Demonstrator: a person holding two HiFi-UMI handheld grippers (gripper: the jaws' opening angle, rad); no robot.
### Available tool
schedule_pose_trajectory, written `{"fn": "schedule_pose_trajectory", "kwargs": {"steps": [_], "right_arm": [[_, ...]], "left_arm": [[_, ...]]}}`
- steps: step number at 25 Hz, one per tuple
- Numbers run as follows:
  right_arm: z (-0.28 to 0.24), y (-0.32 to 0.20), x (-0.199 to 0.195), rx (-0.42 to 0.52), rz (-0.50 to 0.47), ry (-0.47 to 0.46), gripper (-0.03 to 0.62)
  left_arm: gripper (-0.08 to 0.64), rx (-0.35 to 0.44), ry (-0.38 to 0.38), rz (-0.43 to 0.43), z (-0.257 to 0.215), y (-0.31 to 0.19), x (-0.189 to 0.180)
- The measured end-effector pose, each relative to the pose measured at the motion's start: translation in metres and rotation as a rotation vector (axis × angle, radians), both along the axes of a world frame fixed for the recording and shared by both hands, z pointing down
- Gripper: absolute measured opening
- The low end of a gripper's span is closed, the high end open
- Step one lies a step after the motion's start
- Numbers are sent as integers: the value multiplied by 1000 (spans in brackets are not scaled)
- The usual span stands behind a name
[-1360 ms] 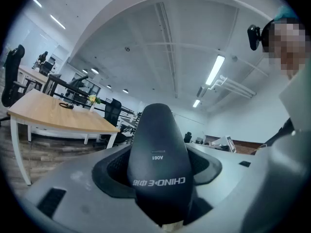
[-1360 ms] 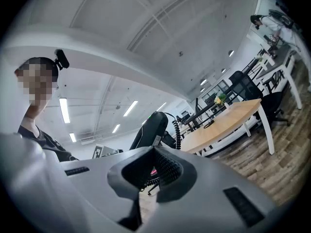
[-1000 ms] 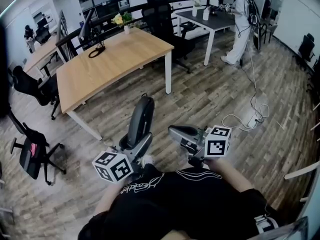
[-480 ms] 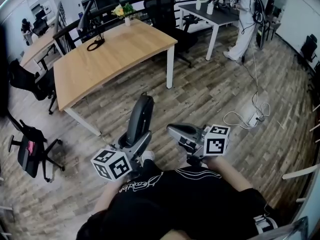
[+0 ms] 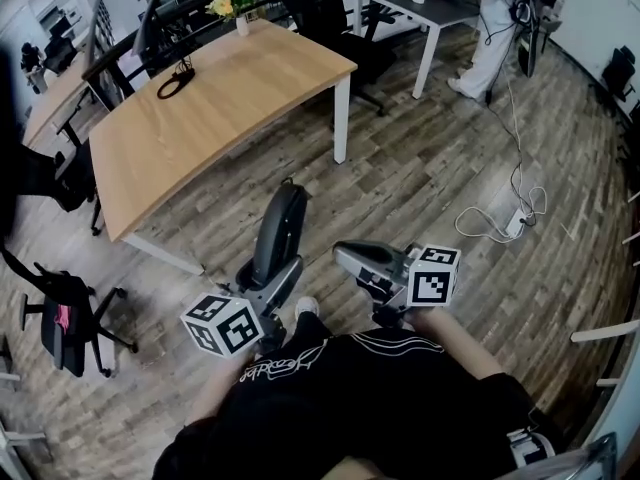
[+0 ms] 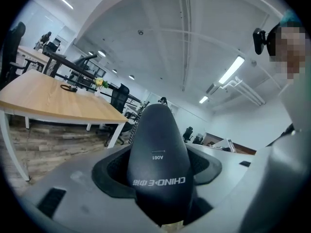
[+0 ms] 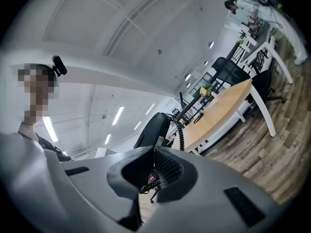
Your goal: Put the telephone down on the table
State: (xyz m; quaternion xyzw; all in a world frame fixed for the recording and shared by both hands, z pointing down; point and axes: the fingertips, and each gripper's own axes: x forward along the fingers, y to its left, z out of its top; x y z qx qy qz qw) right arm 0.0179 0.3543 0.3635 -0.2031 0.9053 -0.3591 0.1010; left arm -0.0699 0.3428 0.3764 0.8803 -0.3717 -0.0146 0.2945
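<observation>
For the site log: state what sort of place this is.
Most likely an open-plan office: a long wooden desk, black swivel chairs on the plank floor, and a second, dark desk further back.

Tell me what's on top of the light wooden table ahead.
The light wooden table carries a black looped object, too small to identify, and a small vase of yellow flowers at its far edge. A dark monitor hides part of that edge.
</observation>
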Motion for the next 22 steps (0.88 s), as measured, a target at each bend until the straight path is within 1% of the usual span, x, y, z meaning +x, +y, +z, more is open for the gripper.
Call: {"fn": "schedule_pose_trajectory", "kwargs": {"steps": [7, 13, 17, 22], "right_arm": [[11, -90, -28, -55, 67, 2, 40], [16, -155, -59, -87, 87, 24, 40], [17, -186, -81, -86, 91, 42, 40], [15, -209, -99, -77, 97, 59, 40]], "left_arm": [[285, -41, -10, 43, 10, -88, -30], [285, -56, -11, 54, 16, -157, -64], [285, -44, 0, 57, 15, -193, -85], [285, -17, 6, 68, 10, -219, -100]]}}
